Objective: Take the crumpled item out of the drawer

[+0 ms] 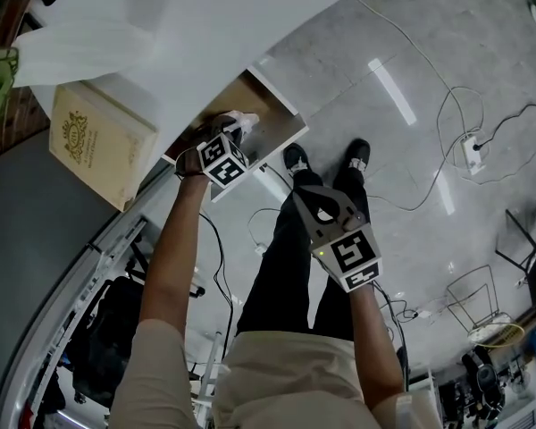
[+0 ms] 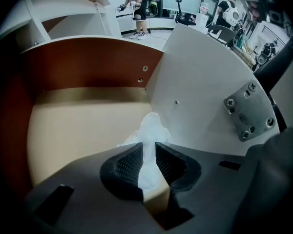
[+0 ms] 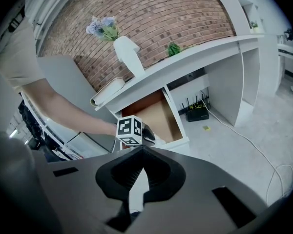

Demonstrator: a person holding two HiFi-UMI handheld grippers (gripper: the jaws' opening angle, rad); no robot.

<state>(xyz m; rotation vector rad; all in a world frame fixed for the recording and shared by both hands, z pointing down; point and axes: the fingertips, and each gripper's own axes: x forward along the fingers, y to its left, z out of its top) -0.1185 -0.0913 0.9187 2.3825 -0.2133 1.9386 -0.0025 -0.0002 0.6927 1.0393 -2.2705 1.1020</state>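
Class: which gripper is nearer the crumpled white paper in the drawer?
Left. The left gripper is shut on the crumpled white paper inside the open drawer. The right gripper is shut on nothing, outside the drawer and well apart from the paper.

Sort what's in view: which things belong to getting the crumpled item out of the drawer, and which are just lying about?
In the job: crumpled white item, pinched in the left claw; open drawer.

Lying about: book, vase of flowers, paper roll, floor cable; right claw, empty.
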